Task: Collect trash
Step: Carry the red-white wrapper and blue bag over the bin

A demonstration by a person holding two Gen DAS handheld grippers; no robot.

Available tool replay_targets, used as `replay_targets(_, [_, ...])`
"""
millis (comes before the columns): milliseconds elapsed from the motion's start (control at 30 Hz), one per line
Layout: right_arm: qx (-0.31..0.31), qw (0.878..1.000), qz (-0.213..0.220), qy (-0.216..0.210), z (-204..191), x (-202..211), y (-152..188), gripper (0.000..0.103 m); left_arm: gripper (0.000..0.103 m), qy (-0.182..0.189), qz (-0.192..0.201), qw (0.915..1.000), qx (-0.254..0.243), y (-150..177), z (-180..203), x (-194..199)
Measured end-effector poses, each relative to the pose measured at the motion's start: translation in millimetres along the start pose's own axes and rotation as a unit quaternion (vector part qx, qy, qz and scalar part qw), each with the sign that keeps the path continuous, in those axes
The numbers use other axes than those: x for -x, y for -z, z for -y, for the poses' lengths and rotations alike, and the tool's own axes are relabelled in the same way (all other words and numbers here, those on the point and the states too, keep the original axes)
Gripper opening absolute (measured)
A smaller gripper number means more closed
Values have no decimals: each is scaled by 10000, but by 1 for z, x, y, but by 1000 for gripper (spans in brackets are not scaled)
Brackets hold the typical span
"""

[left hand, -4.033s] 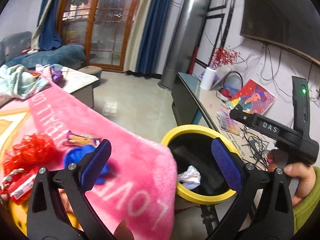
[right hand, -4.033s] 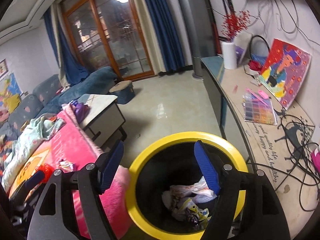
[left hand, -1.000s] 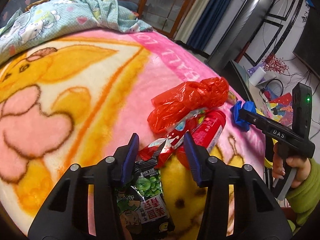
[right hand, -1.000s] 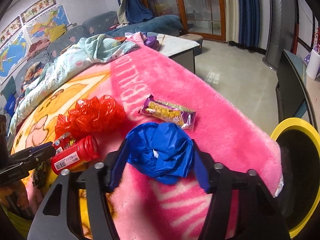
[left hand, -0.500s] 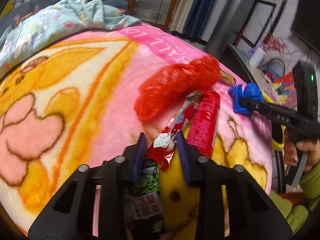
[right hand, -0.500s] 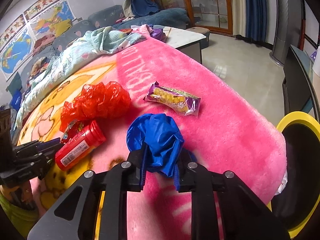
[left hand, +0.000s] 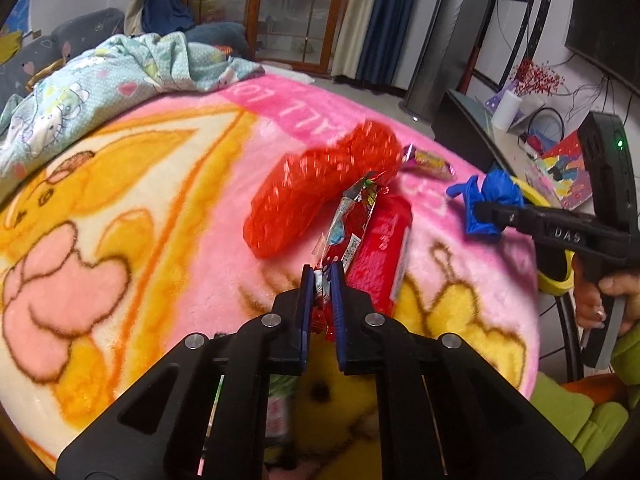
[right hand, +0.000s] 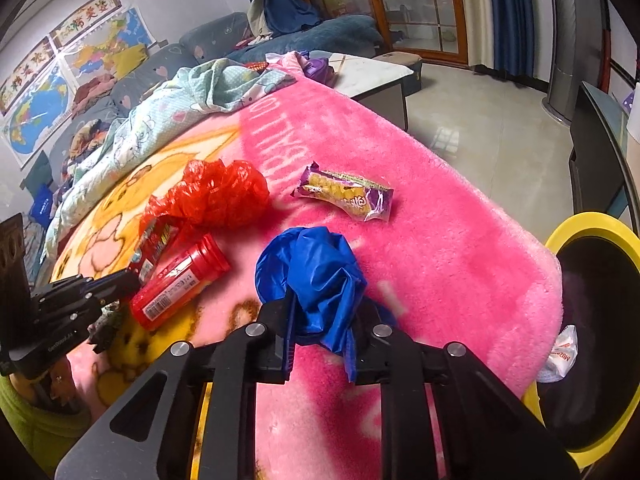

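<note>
My left gripper (left hand: 322,276) is shut on the near end of a red snack wrapper (left hand: 352,220), which lies over a red tube canister (left hand: 384,240) on the pink blanket (left hand: 160,200). A crumpled red plastic bag (left hand: 320,192) sits just beyond them. My right gripper (right hand: 320,308) is shut on a crumpled blue plastic bag (right hand: 308,268), lifted slightly off the blanket. Farther back lies a purple and yellow snack packet (right hand: 348,196). The black bin with a yellow rim (right hand: 588,224) stands past the blanket's right edge, with trash inside.
A green snack packet (left hand: 276,400) is partly hidden under my left gripper. A pale blue quilt (right hand: 192,96) is bunched at the blanket's far end. A low table (right hand: 376,76), a sofa and tiled floor lie beyond. A cluttered side desk (left hand: 560,168) runs along the right wall.
My left jaws closed onto the red wrapper and the hand drew back a little. My right jaws closed onto the blue bag, now bunched between them.
</note>
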State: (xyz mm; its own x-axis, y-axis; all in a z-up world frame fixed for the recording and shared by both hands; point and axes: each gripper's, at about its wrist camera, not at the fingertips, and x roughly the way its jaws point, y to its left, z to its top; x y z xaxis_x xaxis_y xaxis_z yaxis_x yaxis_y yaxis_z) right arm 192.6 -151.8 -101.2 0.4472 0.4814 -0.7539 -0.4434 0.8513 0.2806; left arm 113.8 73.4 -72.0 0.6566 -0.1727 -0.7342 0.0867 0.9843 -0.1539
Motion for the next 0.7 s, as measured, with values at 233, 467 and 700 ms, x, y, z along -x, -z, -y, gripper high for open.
replay_targets(233, [42, 9999, 115, -100, -4, 15, -2, 18, 4, 248, 332, 9991, 75, -10, 10, 19])
replay_targets(467, [61, 9995, 266, -157, -4, 30, -6, 18, 4, 418, 638, 9970, 146, -20, 27, 34])
replay_targets(700, [63, 9984, 549, -151, -3, 51, -13, 18, 4, 471, 826, 9954, 141, -29, 44, 42])
